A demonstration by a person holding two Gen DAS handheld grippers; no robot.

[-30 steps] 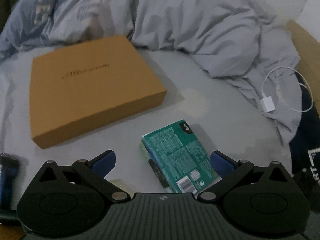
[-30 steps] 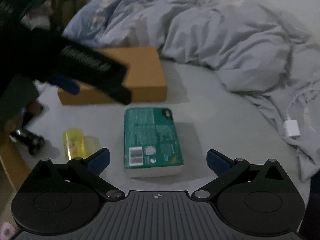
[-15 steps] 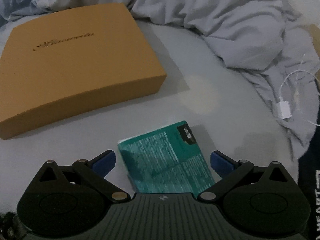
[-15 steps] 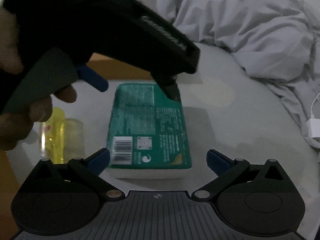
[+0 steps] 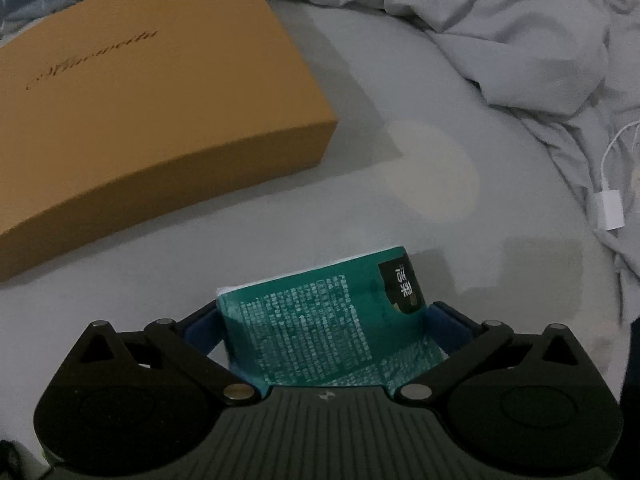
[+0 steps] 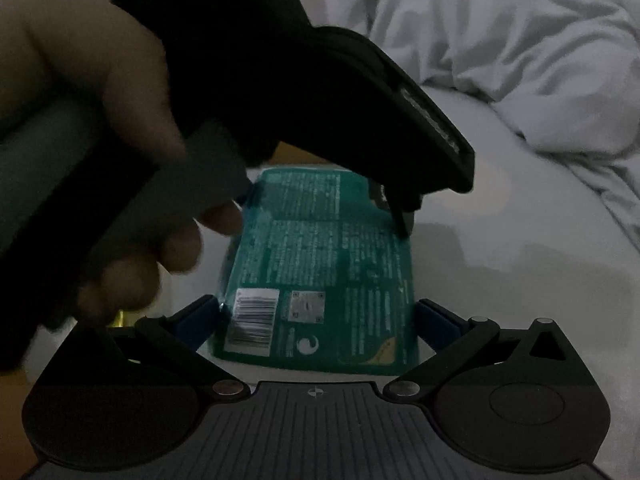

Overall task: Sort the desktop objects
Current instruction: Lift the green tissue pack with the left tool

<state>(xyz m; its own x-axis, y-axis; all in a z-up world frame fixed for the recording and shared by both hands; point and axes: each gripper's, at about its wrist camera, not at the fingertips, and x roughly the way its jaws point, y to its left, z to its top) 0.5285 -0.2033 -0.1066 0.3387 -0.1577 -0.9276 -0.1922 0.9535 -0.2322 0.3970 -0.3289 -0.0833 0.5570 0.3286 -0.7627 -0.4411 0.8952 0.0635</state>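
Observation:
A green tissue pack (image 5: pixel 332 320) lies on the pale bed sheet (image 5: pixel 440 120). My left gripper (image 5: pixel 320 320) straddles the pack's far end, its blue pads against both sides, jaws still wide. The pack also shows in the right wrist view (image 6: pixel 324 264). My right gripper (image 6: pixel 316 320) straddles its near end with the barcode, pads touching or nearly touching the sides. The left gripper's black body and the hand holding it (image 6: pixel 240 80) fill the upper left of the right wrist view.
A flat tan cardboard box (image 5: pixel 140 92) lies left of the pack. A rumpled grey duvet (image 5: pixel 500 20) lies at the back. A white charger plug and cable (image 5: pixel 610 208) lie at the right. A yellow object (image 6: pixel 120 316) peeks out under the hand.
Both grippers have moved forward and down over the tissue pack. The pack now sits between the pads of each. The left gripper fills more of the right wrist view.

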